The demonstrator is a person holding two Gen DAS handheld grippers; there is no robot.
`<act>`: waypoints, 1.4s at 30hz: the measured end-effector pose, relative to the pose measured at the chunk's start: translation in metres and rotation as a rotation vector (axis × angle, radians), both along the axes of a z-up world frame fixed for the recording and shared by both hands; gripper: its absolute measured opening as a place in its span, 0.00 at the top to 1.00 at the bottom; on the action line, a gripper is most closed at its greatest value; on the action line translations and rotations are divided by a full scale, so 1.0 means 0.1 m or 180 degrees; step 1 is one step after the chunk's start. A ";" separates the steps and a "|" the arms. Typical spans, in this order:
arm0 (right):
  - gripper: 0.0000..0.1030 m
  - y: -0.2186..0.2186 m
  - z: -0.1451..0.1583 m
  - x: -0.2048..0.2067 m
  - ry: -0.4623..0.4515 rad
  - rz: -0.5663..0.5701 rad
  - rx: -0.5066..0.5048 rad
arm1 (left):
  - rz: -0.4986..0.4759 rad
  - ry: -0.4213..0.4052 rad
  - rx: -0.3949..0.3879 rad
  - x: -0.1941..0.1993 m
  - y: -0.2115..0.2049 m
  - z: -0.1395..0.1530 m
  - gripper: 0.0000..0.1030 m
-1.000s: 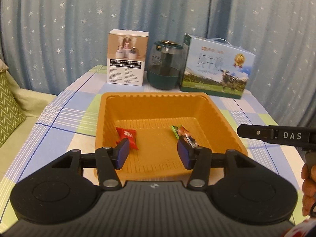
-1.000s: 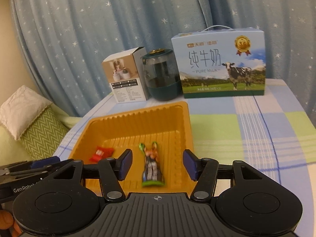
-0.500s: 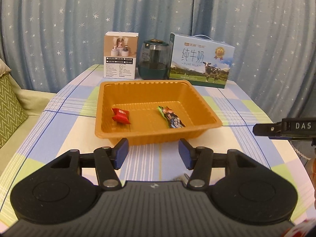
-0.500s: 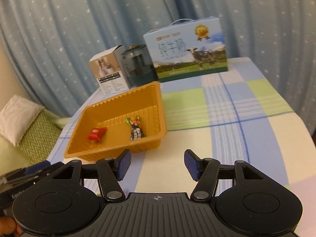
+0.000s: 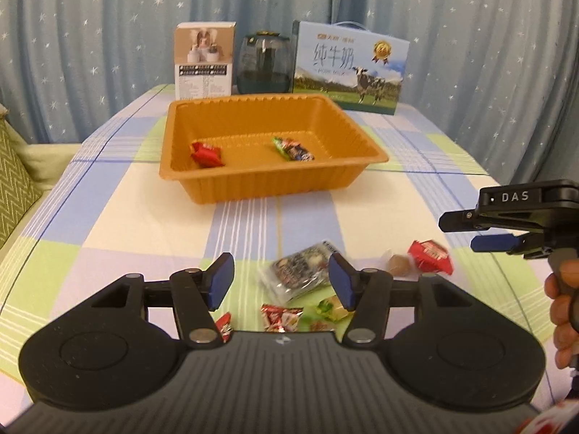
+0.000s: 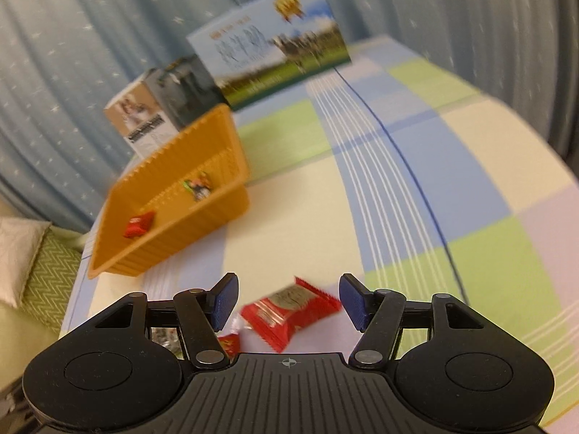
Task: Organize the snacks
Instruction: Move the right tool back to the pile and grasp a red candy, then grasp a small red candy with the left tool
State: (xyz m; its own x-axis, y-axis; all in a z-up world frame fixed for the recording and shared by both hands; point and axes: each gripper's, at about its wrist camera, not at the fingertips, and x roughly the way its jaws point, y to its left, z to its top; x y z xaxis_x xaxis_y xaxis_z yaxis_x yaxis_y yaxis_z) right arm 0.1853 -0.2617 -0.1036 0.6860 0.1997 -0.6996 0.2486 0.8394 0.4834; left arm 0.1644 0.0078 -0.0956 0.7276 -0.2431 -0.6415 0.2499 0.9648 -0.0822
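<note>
Snacks lie loose on checked tablecloth (image 5: 108, 217), lower centre. Left gripper (image 5: 280, 282) half-wide, empty, above clear dark-printed packet (image 5: 296, 275). Right gripper (image 6: 287, 300) half-wide, empty, above red crinkle-edged wrapper (image 6: 289, 307). Orange ribbed plastic tray (image 5: 253, 188), upper centre, holds red candy (image 5: 206, 153) and green-ended bar (image 5: 293, 149).

An orange tray (image 5: 253, 184) is sitting on a table (image 5: 108, 224) showing blue, green and cream checks; blue curtains (image 5: 90, 36) are showing white stars; claw pads (image 5: 220, 282) are showing blue.
</note>
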 end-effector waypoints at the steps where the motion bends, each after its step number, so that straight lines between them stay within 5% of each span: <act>1: 0.40 -0.02 -0.04 0.02 0.0017 -0.0025 0.0065 | 0.0022 0.0019 -0.0006 0.01 0.02 -0.02 0.48; 13: 0.40 0.05 -0.21 0.07 0.0283 0.0250 -0.0220 | 0.0020 0.0073 -0.0034 0.07 0.04 -0.10 0.44; 21: 0.40 0.18 -0.14 -0.09 0.0083 0.0676 -0.0838 | 0.0019 0.0085 -0.0054 0.07 0.04 -0.11 0.43; 26: 0.40 0.28 -0.17 -0.08 0.0016 0.0901 -0.0839 | 0.0011 0.0091 -0.0061 0.06 0.05 -0.10 0.43; 33: 0.67 0.47 -0.23 -0.05 0.0066 0.1096 -0.1088 | -0.0051 0.0142 -0.0035 0.04 0.08 -0.12 0.43; 42: 0.73 0.46 -0.12 -0.08 -0.0086 0.0969 -0.1117 | -0.0265 0.0231 0.0259 -0.07 0.11 -0.24 0.43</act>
State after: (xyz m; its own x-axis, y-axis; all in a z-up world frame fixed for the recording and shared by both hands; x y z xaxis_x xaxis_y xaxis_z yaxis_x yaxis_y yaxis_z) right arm 0.1768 -0.2159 -0.1159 0.6519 0.1493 -0.7435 -0.0432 0.9861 0.1602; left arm 0.1576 0.0193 -0.1192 0.6582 -0.2456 -0.7117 0.3255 0.9452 -0.0251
